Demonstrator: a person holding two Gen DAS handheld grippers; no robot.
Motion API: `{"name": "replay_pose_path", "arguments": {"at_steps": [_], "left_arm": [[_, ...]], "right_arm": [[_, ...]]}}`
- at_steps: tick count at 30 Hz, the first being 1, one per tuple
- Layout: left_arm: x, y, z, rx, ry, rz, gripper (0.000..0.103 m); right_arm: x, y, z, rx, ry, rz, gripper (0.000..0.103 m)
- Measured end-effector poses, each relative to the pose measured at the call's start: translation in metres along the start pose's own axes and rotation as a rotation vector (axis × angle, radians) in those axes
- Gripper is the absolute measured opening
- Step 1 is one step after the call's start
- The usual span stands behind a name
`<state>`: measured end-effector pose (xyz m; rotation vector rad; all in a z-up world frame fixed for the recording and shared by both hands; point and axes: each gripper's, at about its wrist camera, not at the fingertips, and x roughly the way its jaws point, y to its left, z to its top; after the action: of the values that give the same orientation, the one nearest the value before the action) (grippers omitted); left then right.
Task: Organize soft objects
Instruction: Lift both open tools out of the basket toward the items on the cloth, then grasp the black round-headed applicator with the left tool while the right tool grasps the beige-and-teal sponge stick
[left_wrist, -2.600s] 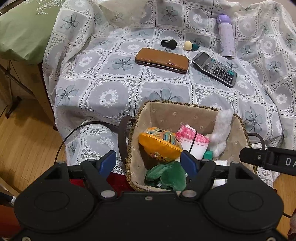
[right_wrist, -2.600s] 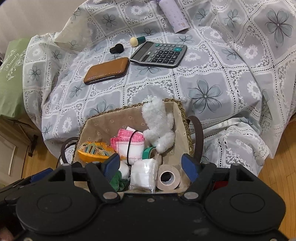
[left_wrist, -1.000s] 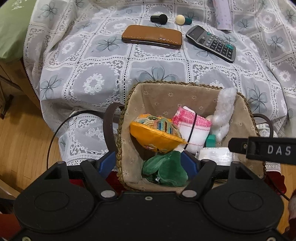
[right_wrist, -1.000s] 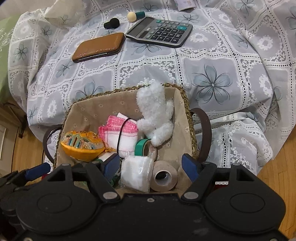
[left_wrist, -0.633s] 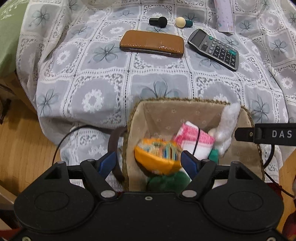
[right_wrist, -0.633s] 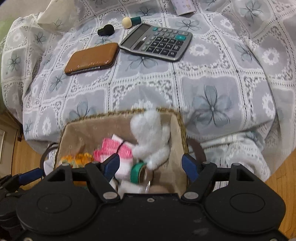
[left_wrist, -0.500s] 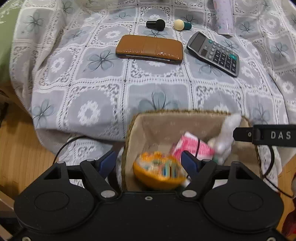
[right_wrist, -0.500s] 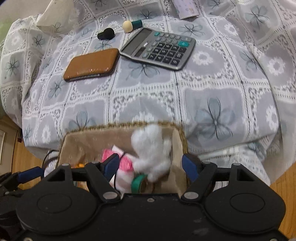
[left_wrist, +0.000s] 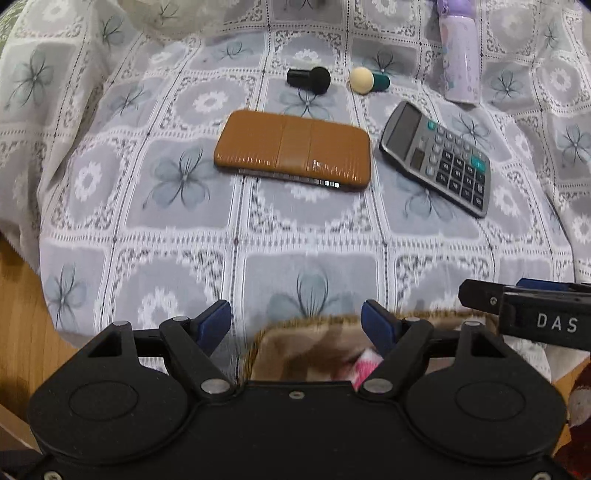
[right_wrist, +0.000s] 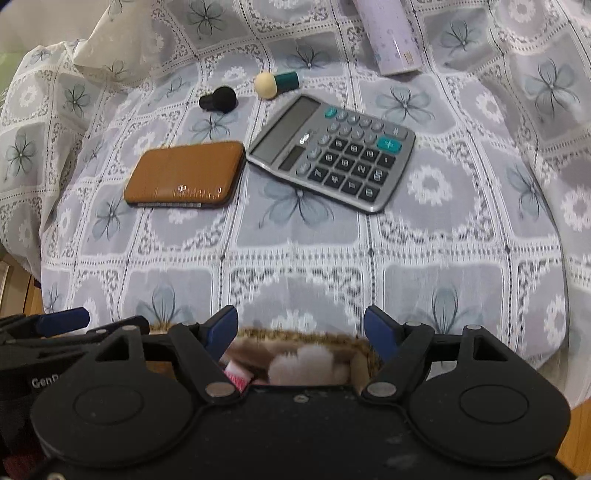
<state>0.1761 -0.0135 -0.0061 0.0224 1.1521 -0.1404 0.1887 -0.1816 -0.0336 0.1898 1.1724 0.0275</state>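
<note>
A woven basket with a beige lining sits low at the near edge of the covered table, mostly hidden under both grippers; its rim also shows in the right wrist view. A pink-and-white cloth and a white fluffy toy peek out of it. My left gripper is open and empty above the basket's far rim. My right gripper is open and empty, side by side with the left one. On the table lie a black sponge puff and a beige sponge puff.
A brown case, a grey calculator and a lilac bottle lie on the flowered lace tablecloth. Wooden floor shows at the left below the table edge. A cloth lump rises at the back left.
Both grippers have risen and tipped forward toward the table. The basket has slid down to the bottom of both views, and the table items now fill the frames. Both jaws stay open.
</note>
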Motion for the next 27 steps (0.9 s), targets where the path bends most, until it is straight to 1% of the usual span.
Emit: {"name": "replay_pose_path", "arguments": {"at_steps": [5, 9, 16, 20, 22, 23, 27], "left_arm": [[0.005, 0.001, 0.017, 0.004, -0.02, 0.007, 0.074], [0.006, 0.006, 0.037, 0.002, -0.076, 0.034, 0.074], [0.018, 0.013, 0.072, -0.002, -0.167, 0.072, 0.074], [0.029, 0.013, 0.091, 0.023, -0.217, 0.078, 0.074], [0.034, 0.014, 0.1, 0.041, -0.238, 0.067, 0.074], [0.036, 0.015, 0.104, 0.05, -0.246, 0.06, 0.076], [0.048, 0.017, 0.121, 0.073, -0.254, 0.048, 0.079]], "right_arm": [[0.004, -0.003, 0.018, -0.011, -0.024, -0.016, 0.075], [0.004, -0.002, 0.035, -0.029, -0.062, -0.031, 0.076], [0.011, -0.004, 0.079, -0.038, -0.145, -0.044, 0.076], [0.022, -0.002, 0.109, -0.051, -0.186, -0.032, 0.076], [0.026, 0.001, 0.122, -0.059, -0.202, -0.024, 0.076], [0.03, 0.002, 0.13, -0.066, -0.211, -0.018, 0.077], [0.044, 0.009, 0.156, -0.097, -0.233, -0.001, 0.077]]}}
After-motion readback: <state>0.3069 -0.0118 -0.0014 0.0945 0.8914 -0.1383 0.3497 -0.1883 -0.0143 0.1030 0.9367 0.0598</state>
